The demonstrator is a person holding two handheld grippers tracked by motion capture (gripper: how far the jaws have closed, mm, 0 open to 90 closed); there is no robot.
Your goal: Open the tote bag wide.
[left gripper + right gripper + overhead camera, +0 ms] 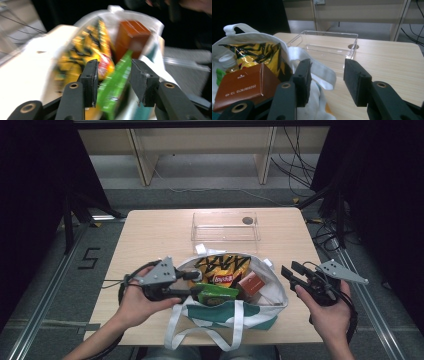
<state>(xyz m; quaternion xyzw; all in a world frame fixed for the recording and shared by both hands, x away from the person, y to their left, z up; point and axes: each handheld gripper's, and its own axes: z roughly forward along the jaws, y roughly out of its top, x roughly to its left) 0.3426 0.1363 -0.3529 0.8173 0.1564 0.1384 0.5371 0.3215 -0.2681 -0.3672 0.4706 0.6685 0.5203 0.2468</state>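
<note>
A white tote bag [260,312] with a teal base stands open at the table's near edge. Inside it are a yellow chips bag [222,265], a brown box [251,282] and a green packet [217,294]. My left gripper [196,284] reaches in over the bag's left rim. In the blurred left gripper view the green packet [116,82] stands between the spread jaws of that gripper [113,72], with a gap on the right side. My right gripper [290,268] hovers open beside the bag's right rim, nothing between its fingers [327,75]. The brown box [244,83] and a white bottle cap [224,60] show inside the bag.
A clear plastic box [225,226] sits empty at the back middle of the wooden table [150,235], just behind the bag. The bag's handles [235,330] hang over the table's front edge. Cables and a wooden frame lie on the floor beyond.
</note>
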